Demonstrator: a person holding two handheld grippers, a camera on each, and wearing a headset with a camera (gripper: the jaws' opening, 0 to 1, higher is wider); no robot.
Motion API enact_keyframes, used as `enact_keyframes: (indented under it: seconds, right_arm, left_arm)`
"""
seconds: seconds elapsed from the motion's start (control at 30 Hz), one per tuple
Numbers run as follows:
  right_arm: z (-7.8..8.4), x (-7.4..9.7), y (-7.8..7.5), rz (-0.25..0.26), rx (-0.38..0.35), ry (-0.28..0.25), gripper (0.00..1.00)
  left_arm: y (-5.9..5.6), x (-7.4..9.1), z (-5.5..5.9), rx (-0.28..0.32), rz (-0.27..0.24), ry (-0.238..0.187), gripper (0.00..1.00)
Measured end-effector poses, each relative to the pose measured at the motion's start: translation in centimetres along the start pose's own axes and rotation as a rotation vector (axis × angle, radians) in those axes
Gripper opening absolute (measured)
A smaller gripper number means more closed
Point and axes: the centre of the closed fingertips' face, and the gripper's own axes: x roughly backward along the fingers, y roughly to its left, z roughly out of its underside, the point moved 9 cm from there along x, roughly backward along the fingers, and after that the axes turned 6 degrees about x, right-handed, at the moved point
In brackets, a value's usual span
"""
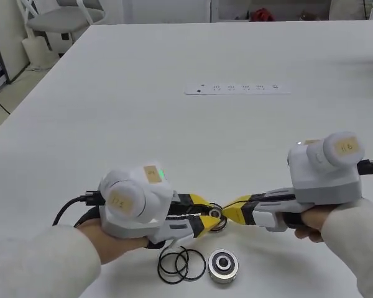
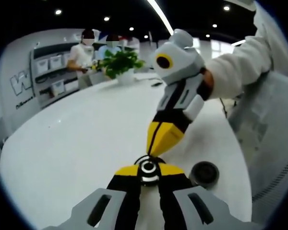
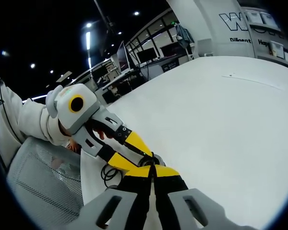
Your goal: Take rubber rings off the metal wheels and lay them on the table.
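Observation:
A small metal wheel with a black rubber ring on it is held just above the white table. My left gripper is shut on this wheel, its yellow-tipped jaws pointing right. From the right, my right gripper meets it tip to tip. Its jaws are pinched shut on the ring's edge. In the right gripper view the right gripper faces the left gripper. Loose black rings lie on the table beside a bare wheel.
A white power strip lies mid-table. A chair stands past the far left corner. The bare wheel sits near the table's near edge. A potted plant and two people stand far off.

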Motion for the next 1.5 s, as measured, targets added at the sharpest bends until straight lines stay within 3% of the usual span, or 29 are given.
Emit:
enact_keyframes:
  seconds: [0.4,0.63,0.87,1.2,1.5]
  right_arm:
    - [-0.2,0.2,-0.1,0.000,-0.019,-0.008,0.00]
    - [-0.3,0.2,0.0,0.000,-0.019,-0.011,0.00]
    - [-0.4,0.3,0.1,0.001,-0.015,-0.013,0.00]
    - [-0.5,0.5,0.2,0.002,-0.016,-0.017,0.00]
    - [-0.9,0.7,0.1,0.001,-0.027,-0.033,0.00]
  left_arm:
    - [-0.1,1.2,-1.3,-0.013,0.058,0.000,0.30]
    - [-0.1,3.2,-2.7,-0.023,0.064,-0.022,0.39]
    - [0.3,6.6,-3.5,-0.027,0.025,-0.048,0.47]
    - [-0.6,9.8,-3.2,-0.022,0.003,-0.045,0.58]
    - [-2.0,11.7,-2.0,0.008,-0.013,-0.029,0.65]
